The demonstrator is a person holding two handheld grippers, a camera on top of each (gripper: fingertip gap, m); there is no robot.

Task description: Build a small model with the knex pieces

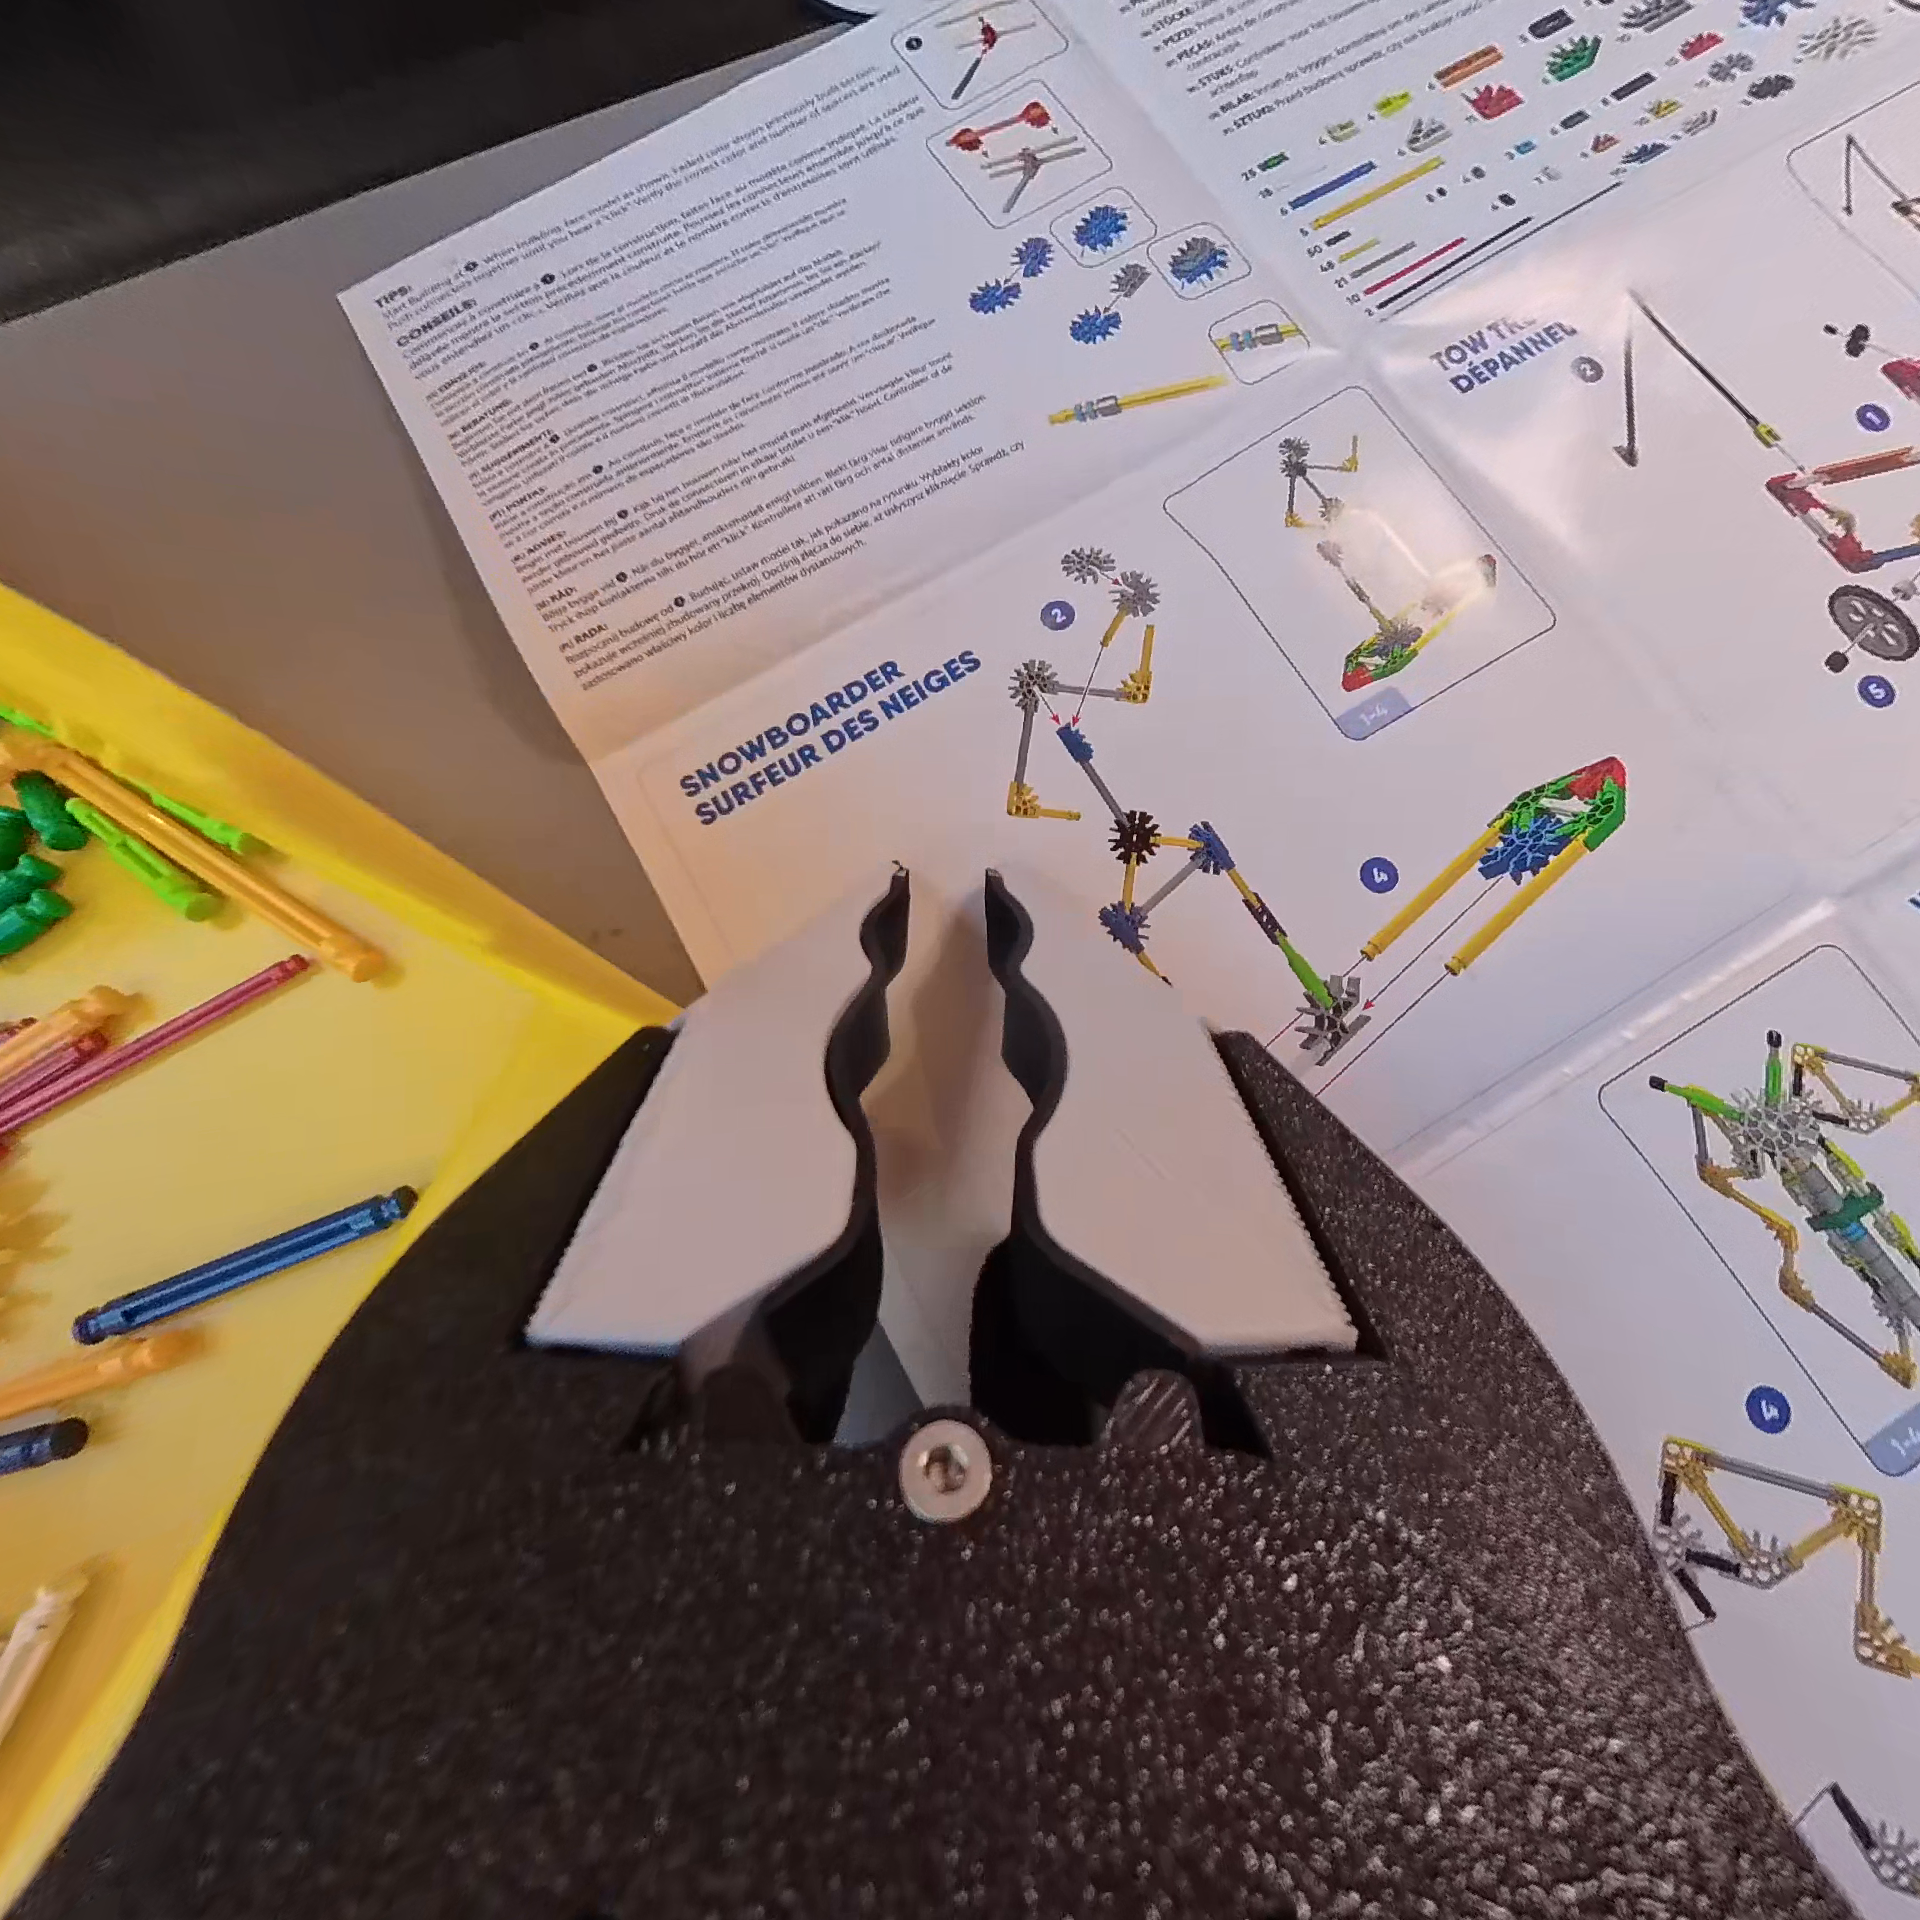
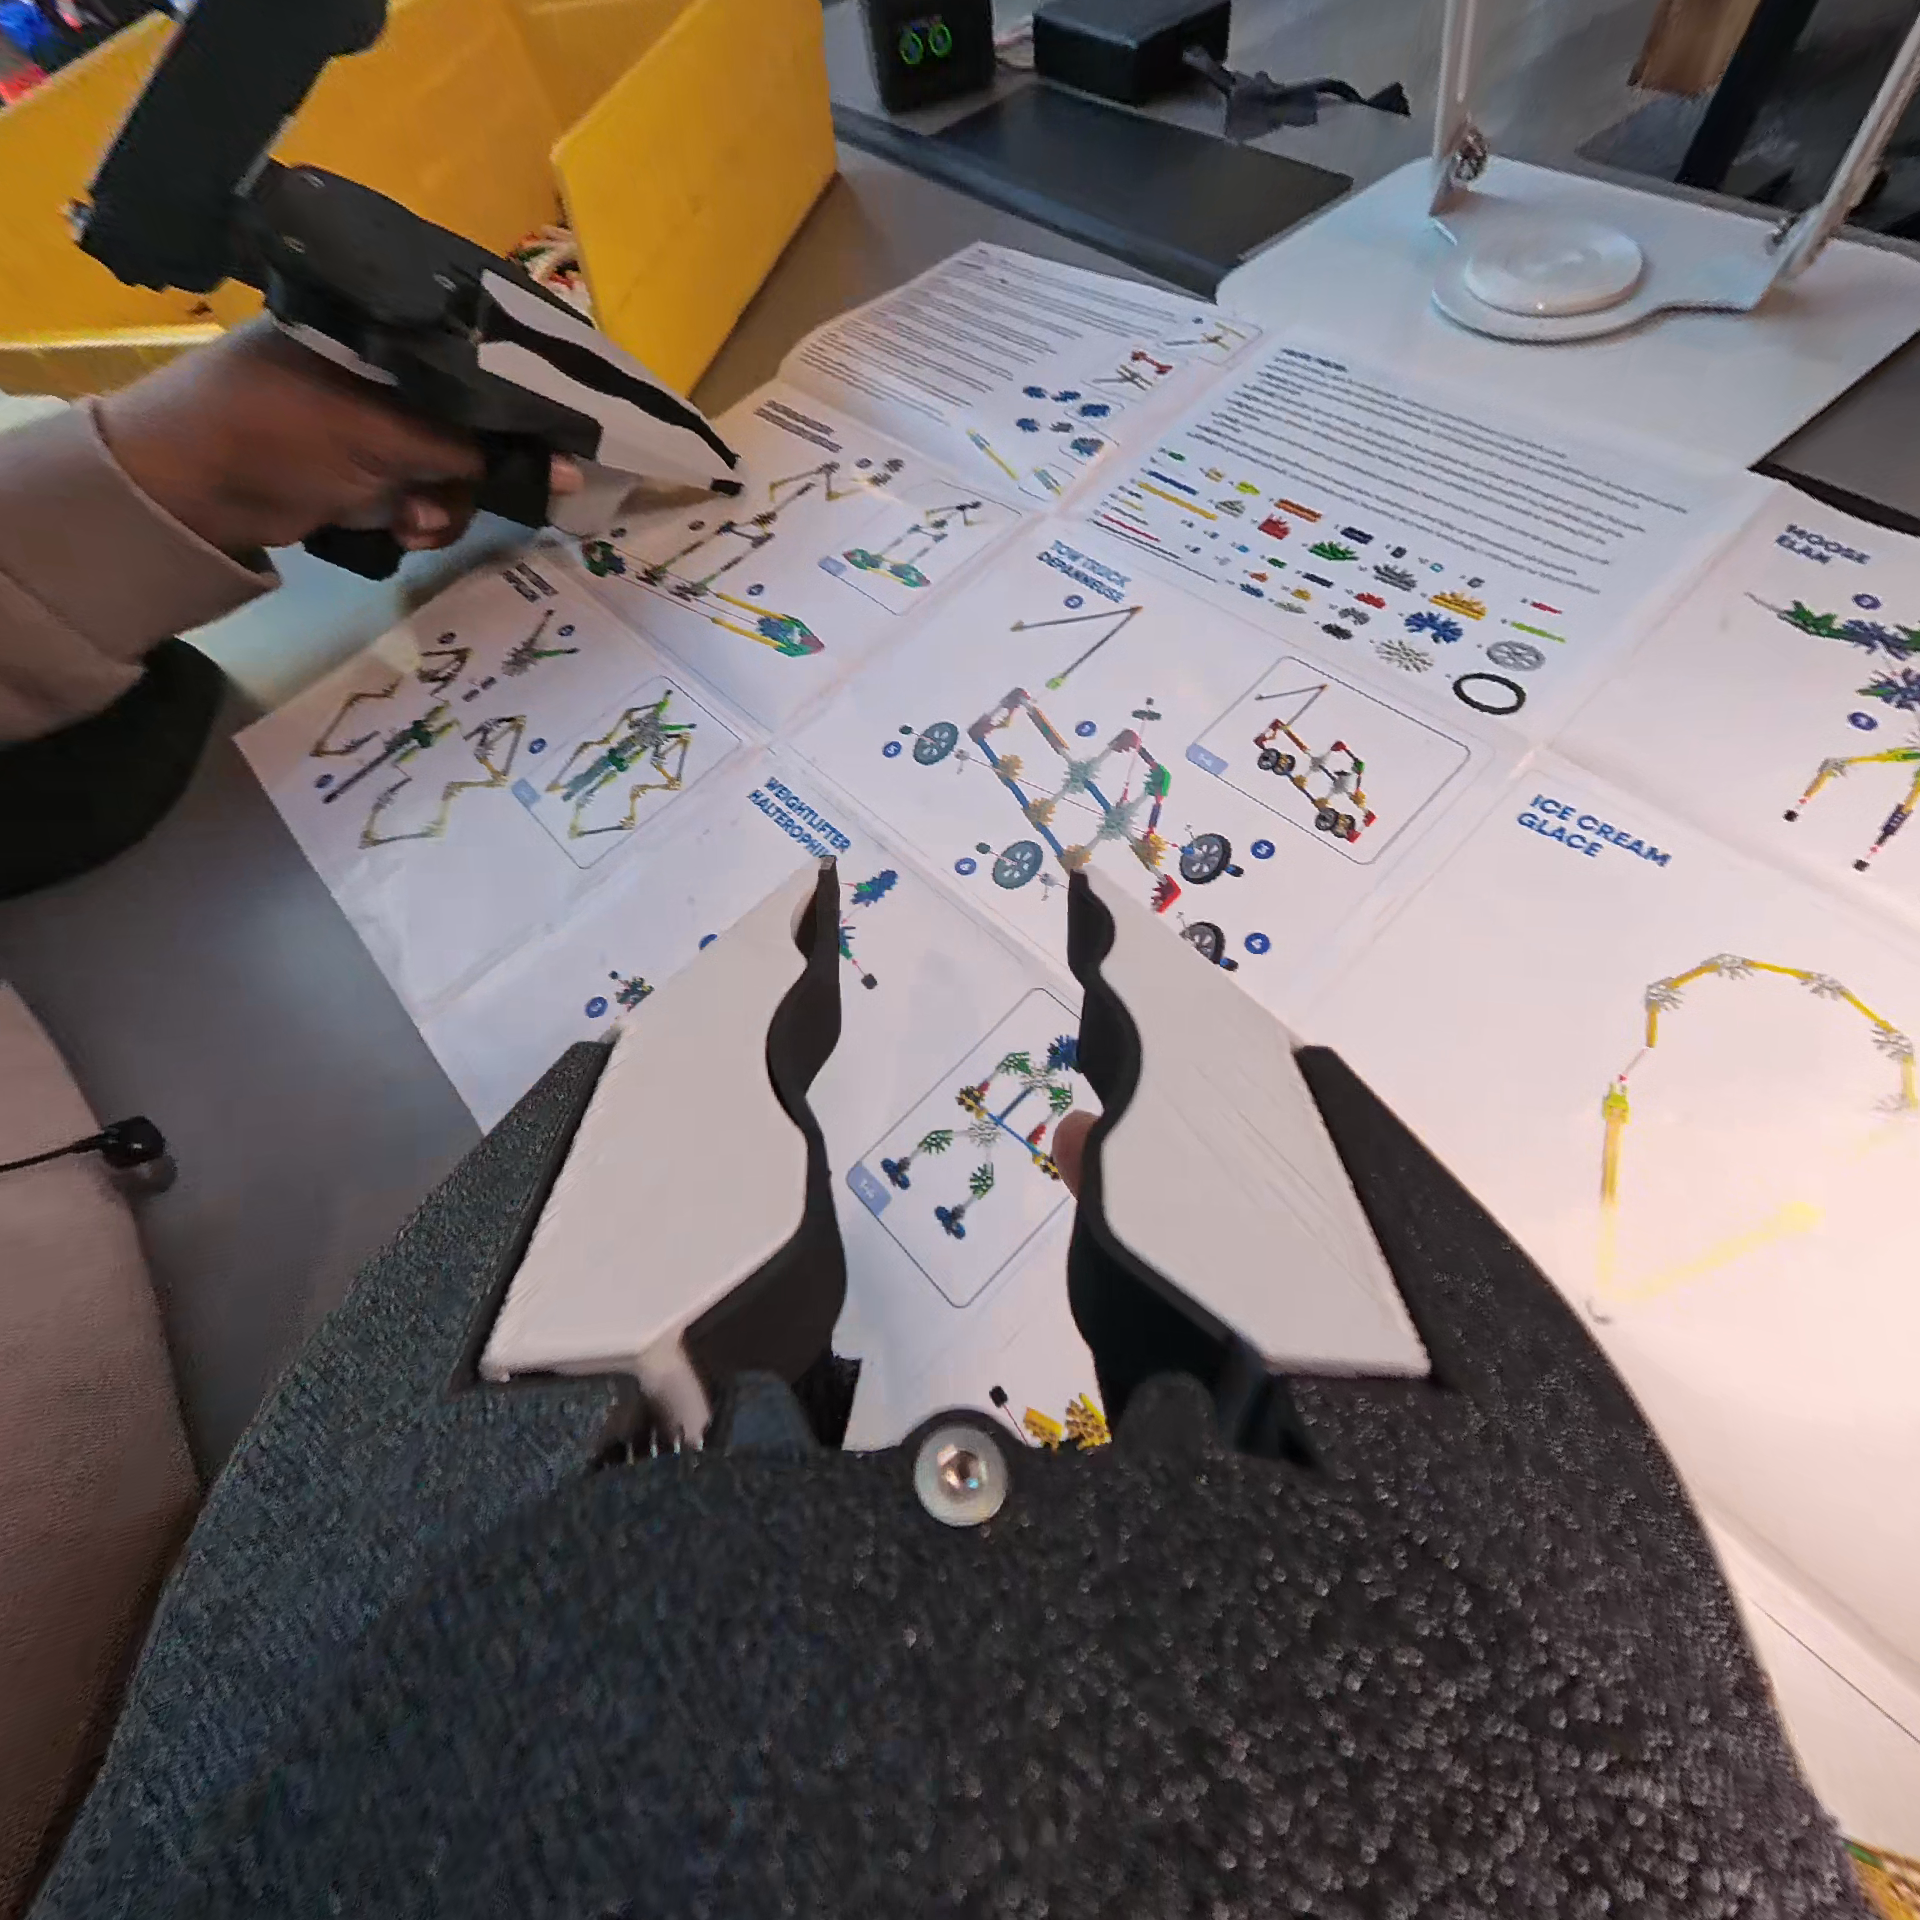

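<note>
Left wrist view is showing what the right one is not: the inside of a yellow tray lying left of the fingers, holding loose construction-toy rods, namely a blue rod, a pink rod, an orange rod and green short rods. The right wrist view is only catching yellow box walls beyond the far gripper, contents mostly hidden.

Right wrist view alone is showing the whole unfolded instruction sheet spreading over the grey tabletop, a white lamp base at the far right, a dark device with green lights at the back, and the person's hand in a beige sleeve gripping the left gripper.

Left gripper is hovering over the instruction sheet, fingers nearly together with a narrow gap at the tips, holding nothing; from the side its tips are sitting just above the paper, contact unclear.

Right gripper is hanging above the sheet's lower middle panel, fingers spread wide, holding nothing, printed model drawings showing between them. A fingertip is peeking beside the right finger's inner edge.
</note>
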